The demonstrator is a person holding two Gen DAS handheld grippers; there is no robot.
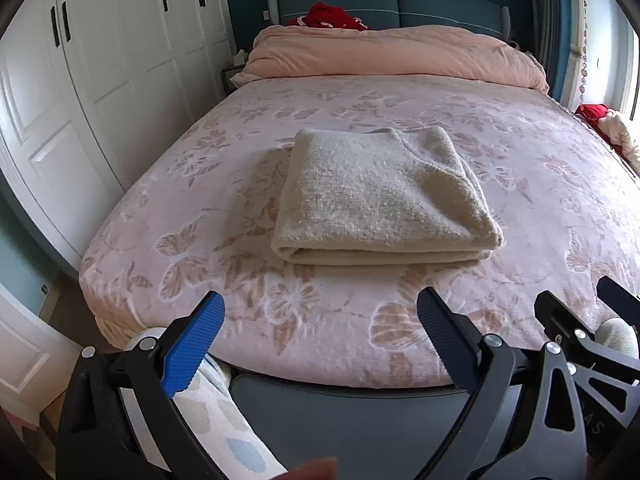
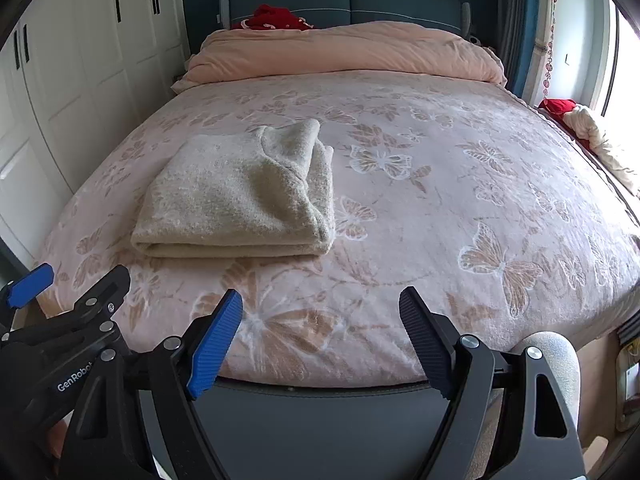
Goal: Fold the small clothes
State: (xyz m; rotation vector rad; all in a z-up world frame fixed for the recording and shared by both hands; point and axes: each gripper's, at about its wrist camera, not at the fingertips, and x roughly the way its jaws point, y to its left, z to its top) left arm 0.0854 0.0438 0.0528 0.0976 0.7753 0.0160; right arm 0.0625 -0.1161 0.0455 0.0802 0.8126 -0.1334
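Note:
A beige fuzzy garment [image 1: 380, 200] lies folded into a thick rectangle on the pink butterfly-print bedspread [image 1: 540, 184]; in the right wrist view the same folded garment [image 2: 240, 196] sits left of centre. My left gripper [image 1: 320, 308] hangs open over the foot of the bed, short of the garment, with nothing between its blue pads. My right gripper [image 2: 320, 304] is also open and empty, near the bed's foot edge and to the right of the garment. The other gripper's black frame shows at the edge of each view.
A rolled peach duvet [image 1: 392, 52] and red cloth [image 1: 332, 16] lie by the blue headboard. White wardrobe doors [image 1: 100, 80] run along the left side. More cloth [image 2: 592, 128] is heaped at the window side. A dark footboard [image 2: 320, 420] lies under the grippers.

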